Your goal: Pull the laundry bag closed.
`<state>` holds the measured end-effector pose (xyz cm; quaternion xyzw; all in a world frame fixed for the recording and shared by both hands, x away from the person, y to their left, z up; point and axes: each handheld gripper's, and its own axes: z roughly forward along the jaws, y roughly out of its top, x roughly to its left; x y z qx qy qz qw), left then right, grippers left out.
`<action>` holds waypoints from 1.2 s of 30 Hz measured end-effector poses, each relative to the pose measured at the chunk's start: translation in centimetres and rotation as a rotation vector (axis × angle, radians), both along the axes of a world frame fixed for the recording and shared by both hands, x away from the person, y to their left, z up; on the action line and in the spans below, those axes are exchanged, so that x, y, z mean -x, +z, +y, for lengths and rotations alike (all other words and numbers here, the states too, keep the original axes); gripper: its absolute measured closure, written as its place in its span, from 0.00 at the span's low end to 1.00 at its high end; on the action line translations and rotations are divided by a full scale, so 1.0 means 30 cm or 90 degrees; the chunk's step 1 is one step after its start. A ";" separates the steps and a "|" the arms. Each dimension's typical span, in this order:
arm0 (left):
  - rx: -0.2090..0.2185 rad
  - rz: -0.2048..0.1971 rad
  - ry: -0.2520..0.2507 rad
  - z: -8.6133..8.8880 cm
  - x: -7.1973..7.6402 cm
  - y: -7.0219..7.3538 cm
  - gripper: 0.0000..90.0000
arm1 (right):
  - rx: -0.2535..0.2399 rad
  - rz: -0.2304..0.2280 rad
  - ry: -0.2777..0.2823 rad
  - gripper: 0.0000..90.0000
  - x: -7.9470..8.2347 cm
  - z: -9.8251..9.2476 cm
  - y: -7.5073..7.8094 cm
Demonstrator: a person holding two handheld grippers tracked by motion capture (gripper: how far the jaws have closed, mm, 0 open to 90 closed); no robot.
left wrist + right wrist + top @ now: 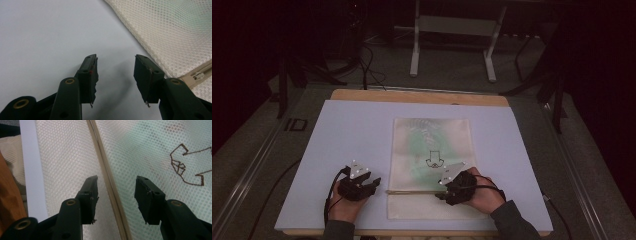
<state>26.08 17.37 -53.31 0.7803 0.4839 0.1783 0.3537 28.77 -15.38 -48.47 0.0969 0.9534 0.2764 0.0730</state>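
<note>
A cream mesh zip bag (430, 150) lies flat on the pale mat, with something green inside and a dark stitched emblem (187, 165) on its face. Its zipper line (412, 191) runs across the near end; the zipper pull (198, 74) lies at its left end. My left gripper (373, 183) is open over bare mat (50, 37), just left of the bag's (175, 32) edge. My right gripper (442, 186) is open above the bag (140, 145), its jaws astride the zipper line (110, 185), gripping nothing.
The pale mat (352, 135) covers a wooden table whose edge (412, 96) shows at the far side. Beyond it stand a white frame's legs (414, 55) and cables on a grey floor. Wood edge (7, 195) shows near the bag's end.
</note>
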 end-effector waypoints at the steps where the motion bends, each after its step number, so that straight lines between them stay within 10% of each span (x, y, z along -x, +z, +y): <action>1: 0.000 0.000 0.000 0.000 0.000 0.000 0.59 | 0.000 0.000 0.000 0.59 0.000 0.003 0.001; 36: -0.002 0.002 -0.005 -0.001 0.000 0.001 0.58 | 0.004 0.008 0.041 0.60 -0.013 0.104 0.004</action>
